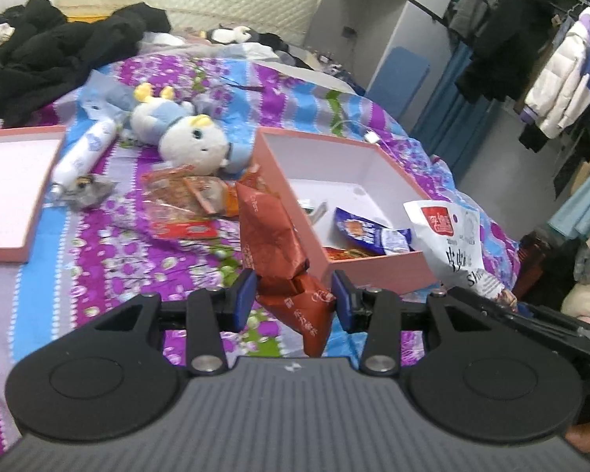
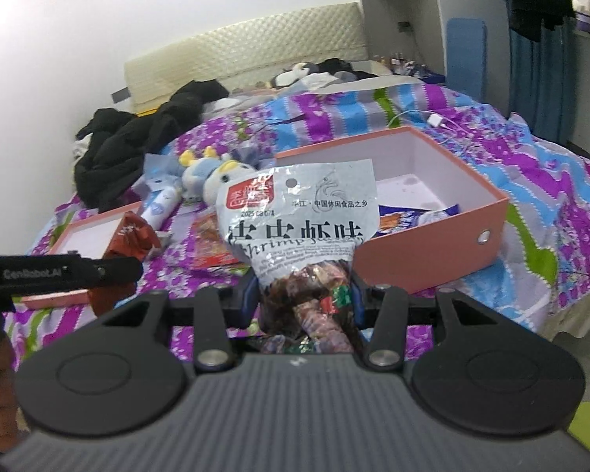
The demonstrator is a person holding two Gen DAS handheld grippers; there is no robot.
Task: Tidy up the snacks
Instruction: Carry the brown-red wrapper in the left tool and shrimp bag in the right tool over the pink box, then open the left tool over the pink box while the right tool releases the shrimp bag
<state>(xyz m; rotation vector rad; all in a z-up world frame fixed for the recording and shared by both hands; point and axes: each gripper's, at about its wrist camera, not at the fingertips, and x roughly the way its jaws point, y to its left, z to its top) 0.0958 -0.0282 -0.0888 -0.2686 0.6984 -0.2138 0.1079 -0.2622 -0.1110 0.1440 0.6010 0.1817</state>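
The left gripper (image 1: 295,299) pinches a brown foil snack packet (image 1: 273,236) between its blue pads. The packet stands up out of the jaws, just outside the near-left wall of the pink box (image 1: 369,265), and is raised above the bed (image 1: 98,259).

The right gripper (image 2: 303,299) is clamped on a white shrimp snack bag (image 2: 295,212). The grip is at the bag's lower, clear part, where dark wrapped pieces show; the printed white top stands upright in front of the pink box (image 2: 424,251). In the left wrist view the same bag (image 1: 448,236) sits at the near-right corner of the box, overlapping its front wall.

The pink box is open and rests on the bed. Inside it, against the near wall, lie a blue snack packet (image 1: 369,232) and a red item that is mostly hidden.

Left of the box, on the bedspread, lies a loose pile of orange-red snack packets (image 1: 185,200). Beyond that pile sits a white-and-blue plush toy (image 1: 185,129), with a white cylindrical bottle (image 1: 84,149) further left of the box. The pink box lid (image 1: 8,192) lies far to the left of the box, inner side up. A white charger and cable (image 1: 369,133) lie just behind the box's far corner. Black clothing (image 1: 59,51) is heaped well behind the box near the headboard.
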